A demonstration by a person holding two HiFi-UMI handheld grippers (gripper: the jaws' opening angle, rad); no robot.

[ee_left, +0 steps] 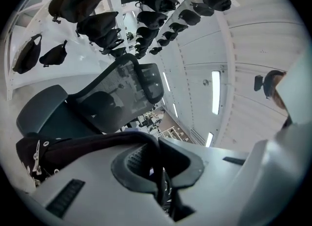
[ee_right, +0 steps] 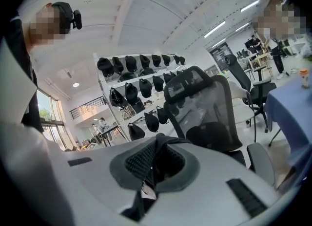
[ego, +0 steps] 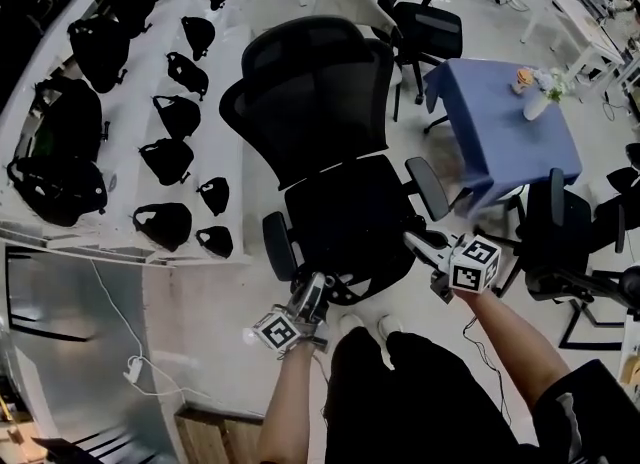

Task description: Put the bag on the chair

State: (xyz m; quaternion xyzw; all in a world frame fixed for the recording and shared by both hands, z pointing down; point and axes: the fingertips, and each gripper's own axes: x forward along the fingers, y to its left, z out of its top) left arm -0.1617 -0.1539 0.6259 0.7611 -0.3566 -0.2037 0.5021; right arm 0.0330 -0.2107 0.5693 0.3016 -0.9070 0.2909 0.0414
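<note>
A black mesh office chair (ego: 310, 92) stands in front of me, its seat between both grippers. The black bag (ego: 360, 252) is stretched over the front of the seat and is hard to tell from it in the head view. My left gripper (ego: 318, 287) is shut on the bag's black fabric (ee_left: 87, 144) at the seat's front left; the jaws (ee_left: 156, 166) pinch a fold, and zipper pulls show at the left. My right gripper (ego: 415, 242) is shut on the bag's fabric (ee_right: 163, 144) near the right armrest, its tips (ee_right: 155, 164) closed on it. The chair (ee_right: 204, 103) lies just beyond.
White shelves (ego: 240, 132) at the left carry several black bags (ego: 165, 162). A table with a blue cloth (ego: 505, 127) and a vase stands to the right, with other office chairs (ego: 560, 242) around it. A white cable (ego: 130, 352) lies on the floor at the lower left.
</note>
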